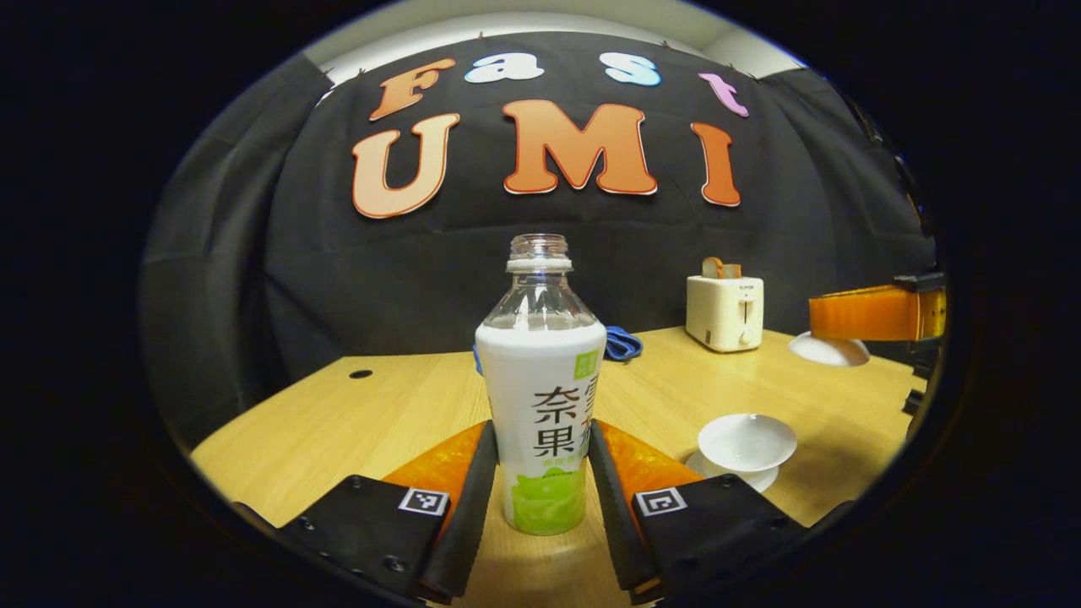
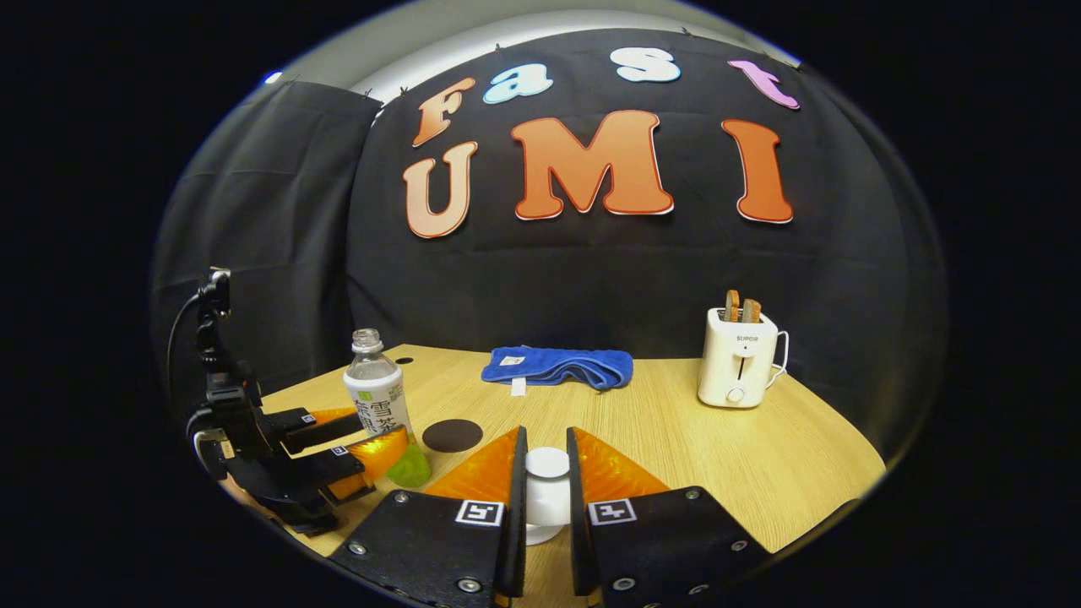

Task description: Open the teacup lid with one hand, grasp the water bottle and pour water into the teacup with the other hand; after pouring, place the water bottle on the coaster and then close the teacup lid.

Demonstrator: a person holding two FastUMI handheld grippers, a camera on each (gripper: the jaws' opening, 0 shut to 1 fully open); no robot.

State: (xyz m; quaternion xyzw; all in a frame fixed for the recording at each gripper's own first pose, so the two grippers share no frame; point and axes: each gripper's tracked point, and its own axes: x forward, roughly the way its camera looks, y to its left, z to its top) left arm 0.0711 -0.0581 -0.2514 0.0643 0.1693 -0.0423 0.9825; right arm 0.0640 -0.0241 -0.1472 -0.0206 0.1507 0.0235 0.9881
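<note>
Left gripper view. The water bottle (image 1: pixel 541 384), uncapped and upright, is standing at frame centre on the wooden table (image 1: pixel 372 414). The left gripper (image 1: pixel 541 485) is bracketing the bottle's lower body, fingers lying close along both sides; whether they are already pressing is hard to tell. The low hold is probably meant to steady the bottle for tipping. The open teacup (image 1: pixel 746 445) is sitting at lower right on its saucer. The lid (image 1: pixel 828 349) is hanging above it at right, carried under an orange finger. A toaster (image 1: pixel 725 311) is standing behind.

Right gripper view. The right gripper (image 2: pixel 546 494) is clenching the lid's white knob (image 2: pixel 547 485) at bottom centre, keeping the lid clear of the cup for pouring. The dark round coaster (image 2: pixel 452 435) is lying left of centre, just beside the bottle. A blue towel (image 2: pixel 558 366) is lying at mid frame.
</note>
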